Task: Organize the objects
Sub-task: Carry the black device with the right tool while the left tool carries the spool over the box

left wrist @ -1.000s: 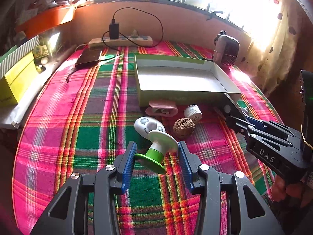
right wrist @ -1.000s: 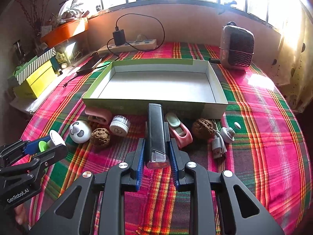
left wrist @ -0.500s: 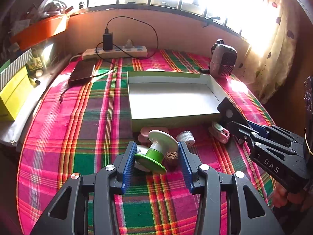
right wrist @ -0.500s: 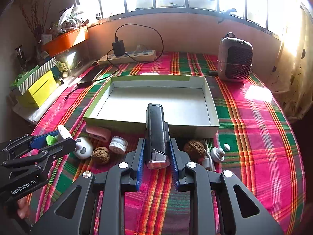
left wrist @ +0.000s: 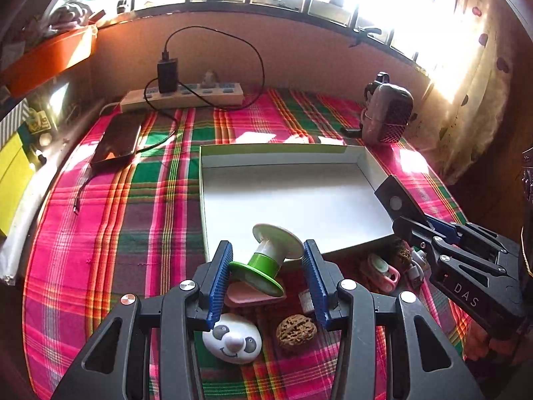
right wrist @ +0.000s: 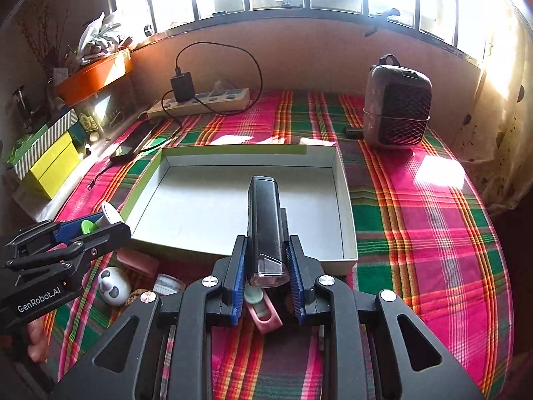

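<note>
Green-and-white plastic spool-shaped piece (left wrist: 268,261), tilted, pinched between the blue-padded fingers (left wrist: 218,278) of the left gripper (left wrist: 266,278) at lower centre of the left wrist view, hanging just above the near wall of the shallow white cardboard tray with green rim (left wrist: 293,196). Probably light, hard and smooth, so prone to swivel; better held across the narrow waist than on the flared discs, as now. Black rectangular device with a clear end cap (right wrist: 265,230), stiff and likely heavier, clamped near its capped end in the right gripper (right wrist: 266,281), body jutting forward over the tray's near wall at centre of the right wrist view; lengthwise overhang may lever it loose, so a firm squeeze seems wise. Both grippers angled downward toward the tray, side by side, each visible at the edge of the other's view. Below them on the pink-and-green plaid cloth (left wrist: 110,220): white panda-faced egg (left wrist: 232,340), brown wrinkled walnut-like ball (left wrist: 296,330), pink clip-shaped item (right wrist: 265,315). Tray interior bare.
</note>
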Demonstrator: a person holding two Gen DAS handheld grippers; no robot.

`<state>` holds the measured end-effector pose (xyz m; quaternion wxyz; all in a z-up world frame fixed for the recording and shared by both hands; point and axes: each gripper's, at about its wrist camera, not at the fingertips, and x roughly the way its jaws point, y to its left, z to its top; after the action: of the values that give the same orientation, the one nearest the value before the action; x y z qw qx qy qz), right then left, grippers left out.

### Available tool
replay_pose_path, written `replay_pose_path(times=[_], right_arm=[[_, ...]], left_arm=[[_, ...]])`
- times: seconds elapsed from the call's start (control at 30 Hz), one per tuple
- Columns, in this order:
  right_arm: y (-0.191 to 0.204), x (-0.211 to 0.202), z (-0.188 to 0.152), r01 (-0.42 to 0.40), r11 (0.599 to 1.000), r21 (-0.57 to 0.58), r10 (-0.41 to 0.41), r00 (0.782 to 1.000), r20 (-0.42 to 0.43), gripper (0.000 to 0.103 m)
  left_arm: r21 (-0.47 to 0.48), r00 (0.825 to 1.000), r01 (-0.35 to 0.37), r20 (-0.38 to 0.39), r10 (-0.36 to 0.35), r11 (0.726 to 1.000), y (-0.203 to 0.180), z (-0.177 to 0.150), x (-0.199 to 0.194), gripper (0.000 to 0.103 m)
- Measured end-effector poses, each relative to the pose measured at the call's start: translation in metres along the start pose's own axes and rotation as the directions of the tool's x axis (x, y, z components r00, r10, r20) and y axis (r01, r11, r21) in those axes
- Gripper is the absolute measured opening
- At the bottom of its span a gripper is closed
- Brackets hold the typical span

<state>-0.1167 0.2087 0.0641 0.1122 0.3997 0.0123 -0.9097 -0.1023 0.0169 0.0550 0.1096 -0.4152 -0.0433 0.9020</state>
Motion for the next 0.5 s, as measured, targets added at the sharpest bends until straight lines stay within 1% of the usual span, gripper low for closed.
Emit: replay_pose_path(times=[0.27, 0.37, 0.5], right_arm=[[-0.021, 0.027, 0.025, 0.022, 1.000, 0.004, -0.022, 1.000, -0.019, 0.025], [-0.029, 0.039, 0.031, 0.027, 1.000, 0.009, -0.027, 0.999, -0.033, 0.025], [-0.035, 0.056, 0.038, 0.028, 1.000, 0.011, -0.027, 0.998, -0.051, 0.025]], left_arm=[[0.001, 1.000, 0.003, -0.024, -0.003, 1.000, -0.001, 0.028, 0.035, 0.041], [0.007, 0.999, -0.008, -0.040, 0.009, 1.000, -0.001, 0.037, 0.050, 0.041], [-0.008, 0.998, -0.019, -0.053, 0.019, 1.000, 0.002, 0.049, 0.068, 0.041]])
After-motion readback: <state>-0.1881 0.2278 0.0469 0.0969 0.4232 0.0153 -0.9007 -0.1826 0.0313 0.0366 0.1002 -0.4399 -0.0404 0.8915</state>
